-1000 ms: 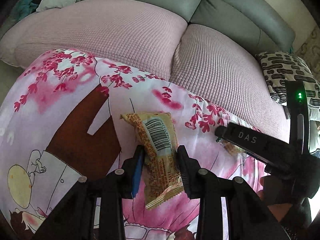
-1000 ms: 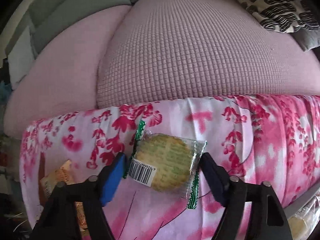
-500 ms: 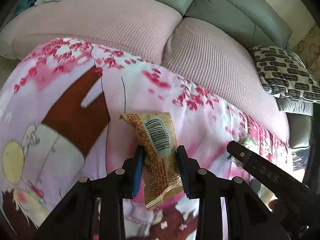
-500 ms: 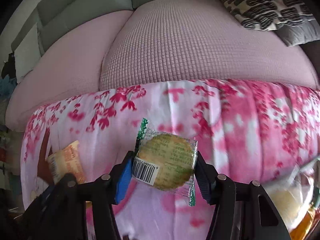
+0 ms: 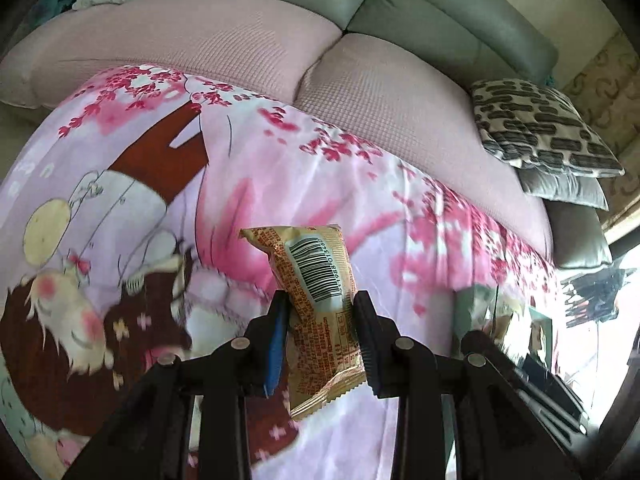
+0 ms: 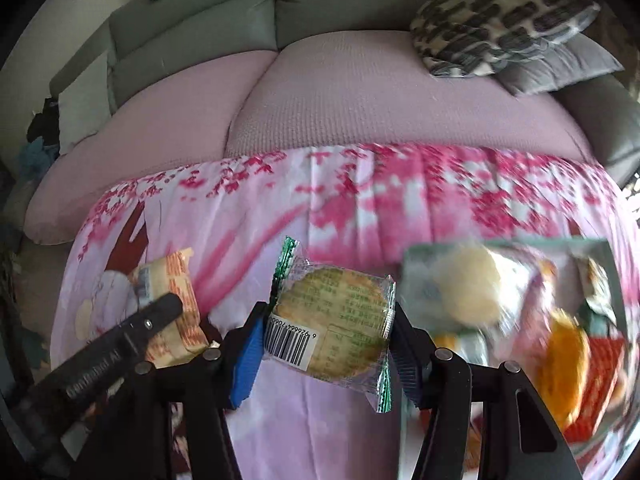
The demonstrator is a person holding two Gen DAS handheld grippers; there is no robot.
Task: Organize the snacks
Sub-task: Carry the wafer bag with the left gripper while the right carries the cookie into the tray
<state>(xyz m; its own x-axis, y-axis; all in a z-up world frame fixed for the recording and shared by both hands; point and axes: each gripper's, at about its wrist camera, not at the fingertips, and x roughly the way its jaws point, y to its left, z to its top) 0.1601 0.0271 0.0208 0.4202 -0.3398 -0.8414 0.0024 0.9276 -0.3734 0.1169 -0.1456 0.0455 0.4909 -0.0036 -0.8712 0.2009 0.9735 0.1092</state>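
Note:
My left gripper (image 5: 320, 300) is shut on a tan snack packet (image 5: 316, 296) with a barcode and holds it above the pink floral cloth (image 5: 280, 184). The same packet (image 6: 172, 308) and the left gripper show at the lower left of the right wrist view. My right gripper (image 6: 328, 316) is shut on a round cracker in a clear wrapper with green ends (image 6: 336, 320), lifted off the cloth. A clear bin of snacks (image 6: 520, 320) lies just right of it, blurred. The bin also shows in the left wrist view (image 5: 500, 320).
A sofa with pink seat covers (image 6: 360, 100) stands behind the cloth-covered table. A black-and-cream patterned cushion (image 5: 540, 128) lies on a grey cushion at the sofa's right end. A dark object (image 5: 552, 388) sits at the lower right of the left wrist view.
Both grippers have lifted and moved right with their snacks. The right gripper closed onto the cracker. The snack bin has come into view at the right.

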